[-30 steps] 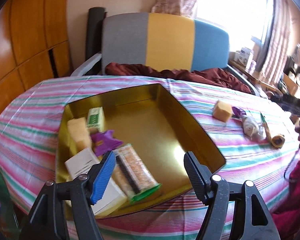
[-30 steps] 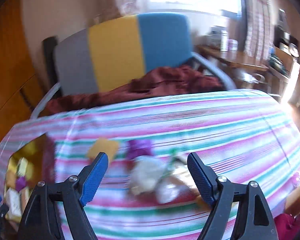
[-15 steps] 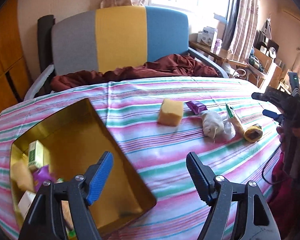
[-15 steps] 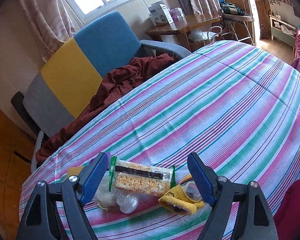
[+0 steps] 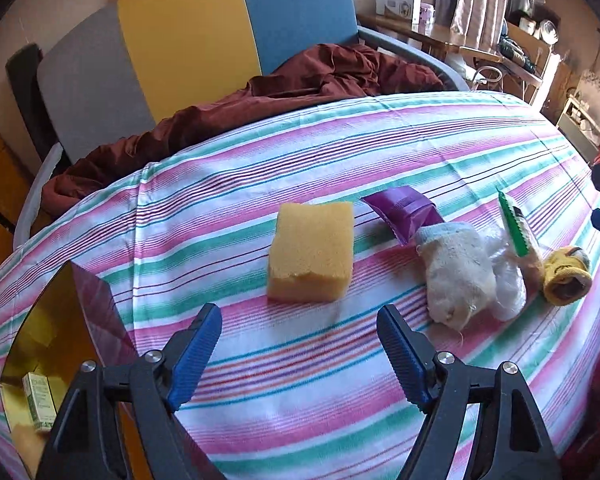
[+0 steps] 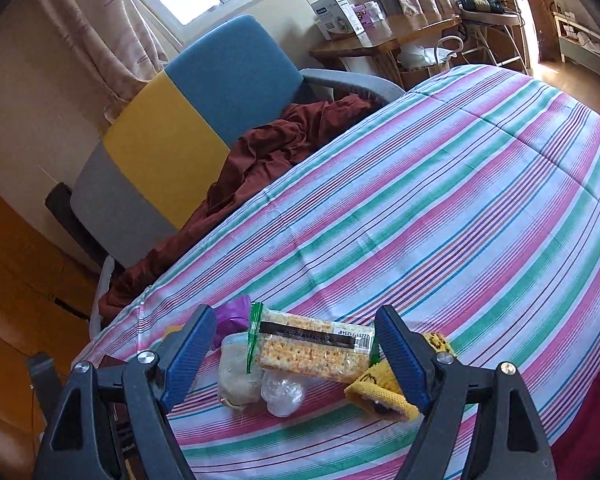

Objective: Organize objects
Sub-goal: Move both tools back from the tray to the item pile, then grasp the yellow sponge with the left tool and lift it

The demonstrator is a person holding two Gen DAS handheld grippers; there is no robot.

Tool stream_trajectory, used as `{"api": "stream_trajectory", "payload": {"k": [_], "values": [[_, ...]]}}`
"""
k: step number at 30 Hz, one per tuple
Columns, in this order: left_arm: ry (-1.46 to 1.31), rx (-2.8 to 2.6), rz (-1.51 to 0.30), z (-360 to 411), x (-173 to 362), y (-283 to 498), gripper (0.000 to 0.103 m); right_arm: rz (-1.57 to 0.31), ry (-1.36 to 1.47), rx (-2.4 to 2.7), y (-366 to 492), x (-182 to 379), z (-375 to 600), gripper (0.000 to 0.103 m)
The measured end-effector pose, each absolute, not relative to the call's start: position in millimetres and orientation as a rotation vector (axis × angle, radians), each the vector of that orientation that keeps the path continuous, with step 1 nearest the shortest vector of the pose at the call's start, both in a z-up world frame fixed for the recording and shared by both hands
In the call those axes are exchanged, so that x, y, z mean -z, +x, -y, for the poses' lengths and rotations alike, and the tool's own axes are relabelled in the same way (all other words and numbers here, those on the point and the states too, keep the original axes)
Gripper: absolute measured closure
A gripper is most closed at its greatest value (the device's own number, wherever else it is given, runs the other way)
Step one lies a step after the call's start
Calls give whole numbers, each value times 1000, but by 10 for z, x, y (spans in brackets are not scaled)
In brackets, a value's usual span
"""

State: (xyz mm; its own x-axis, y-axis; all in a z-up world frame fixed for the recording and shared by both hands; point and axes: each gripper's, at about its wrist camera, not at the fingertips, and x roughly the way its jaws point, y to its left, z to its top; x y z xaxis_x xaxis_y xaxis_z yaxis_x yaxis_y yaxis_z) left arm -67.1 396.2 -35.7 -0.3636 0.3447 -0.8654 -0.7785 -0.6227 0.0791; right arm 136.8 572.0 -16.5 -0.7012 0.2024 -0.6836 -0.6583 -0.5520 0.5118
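Observation:
A yellow sponge (image 5: 311, 251) lies on the striped tablecloth (image 5: 340, 152), just beyond my left gripper (image 5: 300, 344), whose jaws are opening with nothing between them. Right of the sponge lie a purple packet (image 5: 404, 213), a whitish sock (image 5: 456, 276), a cracker pack (image 5: 514, 226) and a yellow sock (image 5: 566, 280). A gold tin (image 5: 60, 320) at the left holds a small green-and-white box (image 5: 40, 400). My right gripper (image 6: 294, 344) is open, hanging over the cracker pack (image 6: 312, 346), with the yellow sock (image 6: 380, 392), whitish sock (image 6: 236, 368) and purple packet (image 6: 232, 316) around it.
A grey, yellow and blue chair (image 5: 188, 40) with a maroon cloth (image 5: 300, 84) stands behind the table. A clear plastic bag (image 6: 282, 392) lies under the cracker pack. Shelves and a side table (image 6: 384, 36) with boxes fill the far right.
My left gripper swung right from over the gold tin to just short of the yellow sponge, and its jaws widened. My right gripper rolled and settled over the cracker pack, then held still.

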Motion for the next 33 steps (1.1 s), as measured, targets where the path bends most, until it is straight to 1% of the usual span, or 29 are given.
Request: {"api": "stream_trajectory", "payload": {"k": [8,10,12,14,19,25,27,33], "values": [[-1130,-2027,-721,-4376,605,-950,21,-1127,-786,-2251,1370,212,-5770,20],[-1145,-2026,-721,-4432,681,-1013,24,-1140,-790,-2246,1370,229,-5788,20],[-1186,-1989,-694,-4469,752,-1063,48,-1142,-796,-2242,1365,240,-5795,20],[-1185,-1997,-685,-4463,756,-1049,50,-1136,-805,-2241,1355,248,-5795,20],[-1180,-1978,-650,-4294,748,-744,51,-1128,-810,-2232,1369,263,-5799,20],[-1078,-1984,-665,-3903,729,-21,50,-1101,-840,-2229,1341,281,-5777,20],[-1049,-1969,-634,-3744,723,184,50,-1076,-856,-2235,1320,282,-5751,20],[-887,-1938,-667,-3303,740,710,50,-939,-920,-2314,1159,233,-5570,20]]}}
